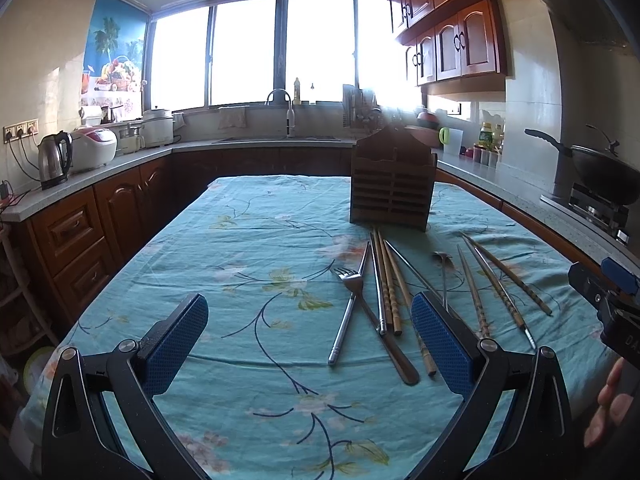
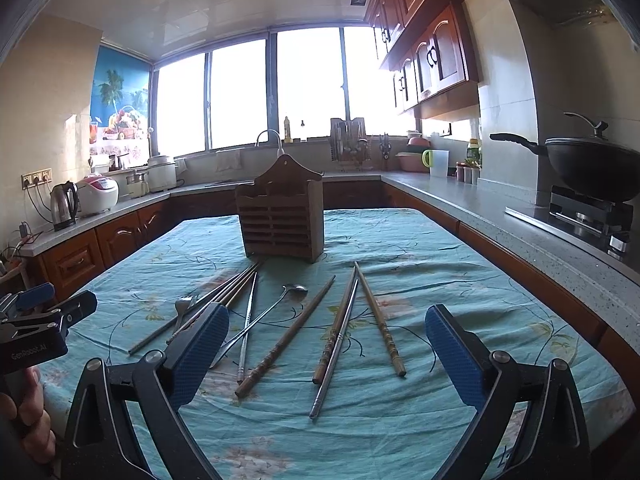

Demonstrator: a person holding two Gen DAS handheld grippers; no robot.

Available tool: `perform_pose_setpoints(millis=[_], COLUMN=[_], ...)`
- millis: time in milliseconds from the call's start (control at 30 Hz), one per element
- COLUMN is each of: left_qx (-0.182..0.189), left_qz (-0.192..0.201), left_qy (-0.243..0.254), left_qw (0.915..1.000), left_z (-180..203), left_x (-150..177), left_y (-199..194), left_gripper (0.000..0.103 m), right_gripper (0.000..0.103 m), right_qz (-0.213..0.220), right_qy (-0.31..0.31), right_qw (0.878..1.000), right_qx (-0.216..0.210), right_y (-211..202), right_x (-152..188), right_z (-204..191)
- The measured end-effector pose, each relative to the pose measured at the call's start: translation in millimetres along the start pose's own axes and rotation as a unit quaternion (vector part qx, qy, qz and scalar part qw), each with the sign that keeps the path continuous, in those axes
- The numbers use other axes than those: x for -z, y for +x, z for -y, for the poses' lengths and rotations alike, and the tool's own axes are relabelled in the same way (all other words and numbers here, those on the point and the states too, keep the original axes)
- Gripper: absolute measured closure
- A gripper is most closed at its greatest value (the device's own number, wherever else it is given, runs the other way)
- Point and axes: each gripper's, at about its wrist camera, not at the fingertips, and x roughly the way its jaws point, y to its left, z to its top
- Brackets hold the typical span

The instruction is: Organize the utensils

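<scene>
A wooden slatted utensil holder (image 1: 391,188) (image 2: 280,222) stands upright on the table, empty as far as I can see. In front of it lie loose utensils: a metal fork (image 1: 347,312) (image 2: 182,307), a metal spoon (image 1: 443,276) (image 2: 264,320), several wooden chopsticks (image 1: 390,288) (image 2: 286,340) and several metal chopsticks (image 1: 378,288) (image 2: 335,344). My left gripper (image 1: 310,344) is open and empty, hovering over the cloth left of the pile. My right gripper (image 2: 326,354) is open and empty above the chopsticks.
The table carries a turquoise floral cloth (image 1: 240,248) (image 2: 420,248). Kitchen counters ring it: a kettle (image 1: 54,160) and rice cooker (image 1: 94,148) on the left, a sink (image 1: 280,136) at the back, a wok (image 2: 592,164) on the stove at the right.
</scene>
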Motion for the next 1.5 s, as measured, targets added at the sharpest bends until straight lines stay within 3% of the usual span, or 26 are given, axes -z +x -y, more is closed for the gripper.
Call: perform_pose_setpoints(millis=[1033, 1267, 1500], left_qx=[0.006, 0.015, 0.025], left_qz=[-0.003, -0.014, -0.053], left_qy=[0.000, -0.015, -0.023], left_qw=[1.0000, 0.9997, 0.9980], left_z=[-1, -7, -13], left_x=[3, -2, -13], left_y=[1, 6, 23], left_gripper=[0.000, 0.000, 0.000], right_gripper=[0.003, 0.003, 0.003], right_qz=[-0.002, -0.008, -0.023], right_qy=[0.001, 0.009, 0.014], right_qw=[1.000, 1.000, 0.999], right_qx=[-0.002, -0.013, -0.036], right_y=[-1, 2, 10], right_x=[1, -4, -12], right_z=[-2, 0, -3])
